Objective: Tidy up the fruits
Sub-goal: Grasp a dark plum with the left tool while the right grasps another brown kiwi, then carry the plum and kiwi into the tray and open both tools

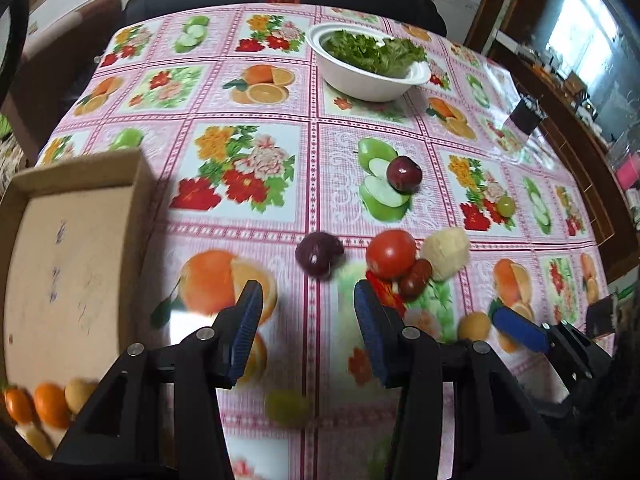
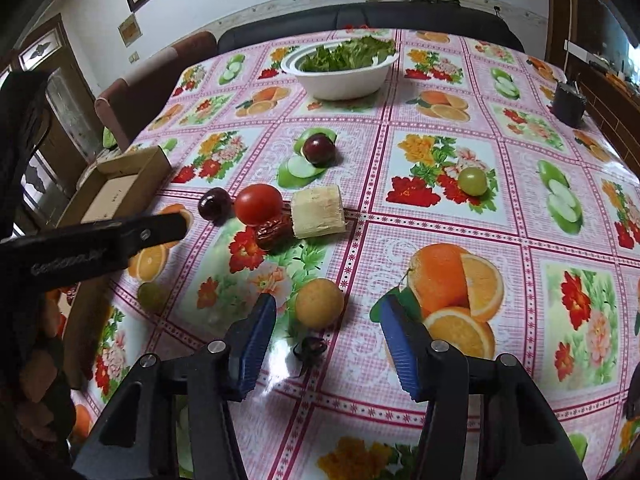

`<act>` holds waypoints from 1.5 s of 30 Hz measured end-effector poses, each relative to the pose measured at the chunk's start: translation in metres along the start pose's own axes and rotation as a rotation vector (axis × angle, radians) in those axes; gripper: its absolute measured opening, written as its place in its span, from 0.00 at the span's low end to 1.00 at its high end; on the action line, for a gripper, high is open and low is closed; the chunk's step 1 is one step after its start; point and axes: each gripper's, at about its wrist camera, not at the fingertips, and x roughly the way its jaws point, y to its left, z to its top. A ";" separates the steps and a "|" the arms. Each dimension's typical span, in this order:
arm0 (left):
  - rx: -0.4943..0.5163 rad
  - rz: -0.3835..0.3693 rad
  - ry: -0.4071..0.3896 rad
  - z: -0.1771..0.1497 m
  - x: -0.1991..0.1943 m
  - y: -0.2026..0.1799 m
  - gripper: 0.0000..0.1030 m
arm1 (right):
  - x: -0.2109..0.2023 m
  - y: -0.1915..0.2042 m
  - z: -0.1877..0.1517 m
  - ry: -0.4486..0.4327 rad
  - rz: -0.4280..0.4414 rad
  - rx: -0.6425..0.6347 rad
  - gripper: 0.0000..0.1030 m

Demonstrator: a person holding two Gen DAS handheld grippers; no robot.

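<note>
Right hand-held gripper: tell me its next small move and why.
Probably ease the right hand-held gripper a little further forward and down, then close on the round yellow fruit. Its jaws stand open with nothing between them, and the fruit lies loose on the tablecloth just ahead of the fingertips, slightly toward the left finger. The cardboard box already holds other fruit.

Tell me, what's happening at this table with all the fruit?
A person holds two grippers and is sorting fruit into a cardboard box, which already holds oranges. The right gripper is open around a small yellow fruit. The left gripper is open and empty, near a dark plum. A tomato waits nearby.
</note>
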 end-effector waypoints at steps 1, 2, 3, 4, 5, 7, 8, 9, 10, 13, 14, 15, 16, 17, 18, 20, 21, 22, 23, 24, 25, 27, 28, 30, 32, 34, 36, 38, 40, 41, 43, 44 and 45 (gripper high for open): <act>0.008 0.003 0.005 0.003 0.005 -0.001 0.44 | 0.002 0.000 0.000 0.003 0.002 0.000 0.54; 0.010 0.005 0.008 0.004 0.008 -0.002 0.44 | 0.004 0.000 0.001 0.009 0.001 0.000 0.54; 0.016 0.004 0.012 0.006 0.012 -0.003 0.44 | 0.006 0.000 0.001 0.009 -0.002 -0.003 0.53; 0.019 0.003 0.016 0.007 0.015 -0.004 0.44 | 0.007 0.000 0.002 0.006 -0.006 -0.007 0.53; 0.022 0.005 0.018 0.007 0.019 -0.005 0.44 | 0.008 0.001 0.003 0.007 -0.009 -0.010 0.53; 0.030 0.006 0.025 0.007 0.025 -0.007 0.29 | 0.009 0.002 0.005 0.005 -0.021 -0.017 0.48; 0.042 0.026 0.012 0.006 0.026 -0.009 0.26 | 0.009 0.003 0.005 0.006 -0.030 -0.026 0.41; 0.051 0.033 0.008 0.005 0.026 -0.011 0.26 | 0.010 0.003 0.005 0.006 -0.037 -0.032 0.39; 0.056 0.037 0.005 0.005 0.025 -0.012 0.25 | 0.010 0.005 0.004 0.004 -0.049 -0.044 0.36; 0.042 0.020 0.004 0.003 0.022 -0.009 0.25 | 0.009 0.006 0.003 0.001 -0.054 -0.056 0.26; 0.036 0.015 0.000 0.001 0.018 -0.007 0.25 | 0.008 0.006 0.003 0.000 -0.046 -0.051 0.26; 0.034 0.017 -0.008 0.000 0.014 -0.007 0.25 | 0.006 0.006 0.002 -0.001 -0.034 -0.046 0.26; 0.033 0.015 -0.017 -0.001 0.010 -0.006 0.25 | 0.003 0.006 0.002 -0.005 -0.025 -0.041 0.26; 0.030 0.010 -0.023 -0.002 0.005 -0.005 0.25 | -0.001 0.006 0.001 -0.012 -0.016 -0.035 0.26; 0.023 0.004 -0.029 -0.005 -0.001 -0.003 0.25 | -0.004 0.006 0.001 -0.017 -0.009 -0.033 0.26; 0.005 -0.010 -0.043 -0.009 -0.013 0.002 0.25 | -0.014 0.009 0.001 -0.034 0.013 -0.027 0.26; -0.002 -0.016 -0.047 -0.011 -0.017 0.004 0.25 | -0.019 0.011 0.002 -0.043 0.024 -0.026 0.26; -0.014 -0.023 -0.052 -0.015 -0.023 0.008 0.25 | -0.024 0.013 0.002 -0.054 0.035 -0.022 0.26; -0.022 -0.022 -0.058 -0.018 -0.028 0.011 0.25 | -0.029 0.015 0.003 -0.062 0.043 -0.022 0.26; -0.029 -0.021 -0.064 -0.020 -0.032 0.013 0.25 | -0.033 0.018 0.003 -0.070 0.048 -0.027 0.26; -0.036 -0.022 -0.070 -0.022 -0.036 0.015 0.25 | -0.036 0.020 0.004 -0.075 0.052 -0.030 0.26; -0.056 -0.029 -0.080 -0.027 -0.045 0.023 0.25 | -0.041 0.025 0.004 -0.082 0.061 -0.034 0.26; -0.065 -0.028 -0.087 -0.030 -0.050 0.027 0.25 | -0.043 0.028 0.005 -0.085 0.065 -0.039 0.26; -0.078 -0.028 -0.096 -0.034 -0.058 0.033 0.25 | -0.045 0.033 0.004 -0.088 0.070 -0.045 0.26; -0.089 -0.020 -0.106 -0.037 -0.065 0.039 0.25 | -0.047 0.038 0.004 -0.089 0.078 -0.050 0.26; -0.099 -0.015 -0.113 -0.040 -0.070 0.044 0.25 | -0.048 0.044 0.003 -0.089 0.085 -0.057 0.26; -0.107 -0.001 -0.121 -0.042 -0.074 0.047 0.25 | -0.048 0.050 0.003 -0.087 0.091 -0.066 0.26; -0.111 0.012 -0.129 -0.045 -0.078 0.051 0.25 | -0.048 0.055 0.002 -0.082 0.103 -0.072 0.26; -0.117 0.023 -0.134 -0.047 -0.082 0.055 0.25 | -0.048 0.061 0.000 -0.079 0.111 -0.083 0.26; -0.119 0.028 -0.137 -0.048 -0.084 0.057 0.25 | -0.048 0.063 0.000 -0.078 0.113 -0.088 0.26; -0.125 0.038 -0.143 -0.050 -0.087 0.061 0.25 | -0.047 0.069 -0.001 -0.073 0.121 -0.098 0.26; -0.128 0.045 -0.147 -0.051 -0.089 0.063 0.25 | -0.046 0.071 -0.001 -0.071 0.125 -0.101 0.26; -0.130 0.052 -0.150 -0.052 -0.091 0.065 0.25 | -0.046 0.073 -0.001 -0.069 0.128 -0.103 0.26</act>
